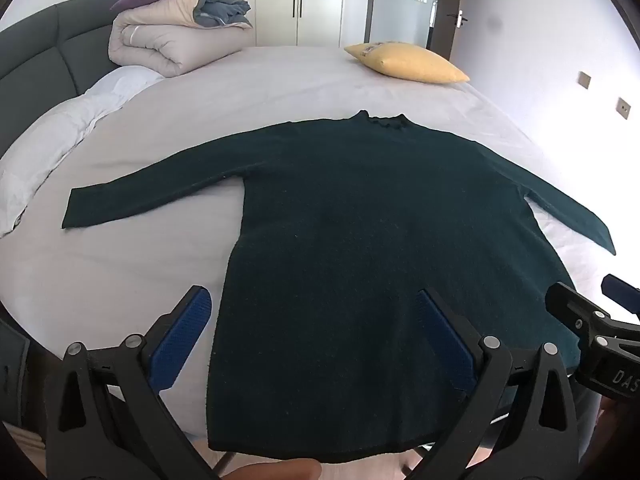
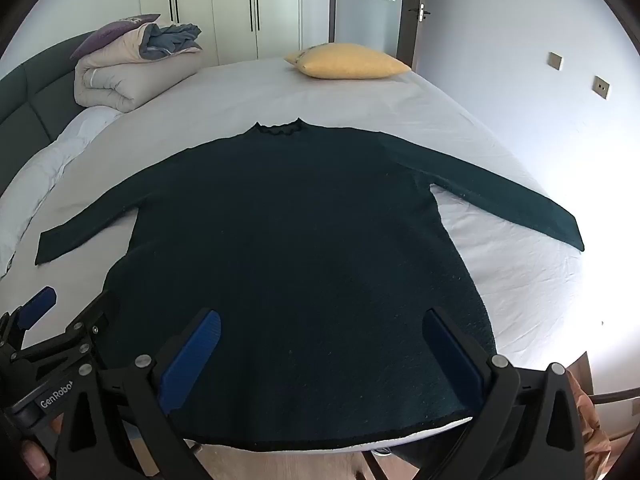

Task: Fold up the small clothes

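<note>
Sweater: dark green sweater (image 1: 360, 208) flat on bed sheet (image 1: 280, 80), sleeves spread, hem at near bed edge.
Left gripper (image 1: 316, 312): jaws wide, empty, above hem.
Right gripper (image 2: 320, 328): jaws wide, empty, above hem.
Room: bare sheet around; yellow pillow (image 2: 348, 62) and folded duvet (image 2: 120, 76) far side.

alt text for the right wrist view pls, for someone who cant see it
A dark green sweater lies flat on a bed with both sleeves spread, hem nearest the camera. The open right gripper hovers over the hem, with the left gripper at lower left. A yellow pillow and folded duvet lie beyond.
</note>
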`<state>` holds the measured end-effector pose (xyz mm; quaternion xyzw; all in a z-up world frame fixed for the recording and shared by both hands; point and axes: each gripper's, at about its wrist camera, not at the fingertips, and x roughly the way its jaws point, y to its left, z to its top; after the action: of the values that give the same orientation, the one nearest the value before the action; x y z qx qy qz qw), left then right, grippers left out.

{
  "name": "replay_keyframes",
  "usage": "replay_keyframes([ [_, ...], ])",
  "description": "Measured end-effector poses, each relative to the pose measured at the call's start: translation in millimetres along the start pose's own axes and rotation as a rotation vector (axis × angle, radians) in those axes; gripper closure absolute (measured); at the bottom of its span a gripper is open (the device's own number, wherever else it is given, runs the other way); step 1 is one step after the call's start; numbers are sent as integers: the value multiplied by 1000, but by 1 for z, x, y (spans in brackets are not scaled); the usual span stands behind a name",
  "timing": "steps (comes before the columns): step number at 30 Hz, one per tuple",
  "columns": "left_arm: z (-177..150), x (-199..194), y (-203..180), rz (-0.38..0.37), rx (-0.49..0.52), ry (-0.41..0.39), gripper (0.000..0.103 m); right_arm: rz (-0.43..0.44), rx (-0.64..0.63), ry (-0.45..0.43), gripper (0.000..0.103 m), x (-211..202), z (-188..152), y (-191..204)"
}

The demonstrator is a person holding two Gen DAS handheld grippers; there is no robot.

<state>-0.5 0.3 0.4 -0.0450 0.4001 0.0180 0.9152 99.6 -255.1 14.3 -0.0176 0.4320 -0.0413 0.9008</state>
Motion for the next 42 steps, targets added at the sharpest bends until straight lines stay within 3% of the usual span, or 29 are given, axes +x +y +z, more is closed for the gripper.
replay_keyframes([
  [42,-1,10,5,20,-4,14,0,-10,-26,25,0,9,-13,10],
])
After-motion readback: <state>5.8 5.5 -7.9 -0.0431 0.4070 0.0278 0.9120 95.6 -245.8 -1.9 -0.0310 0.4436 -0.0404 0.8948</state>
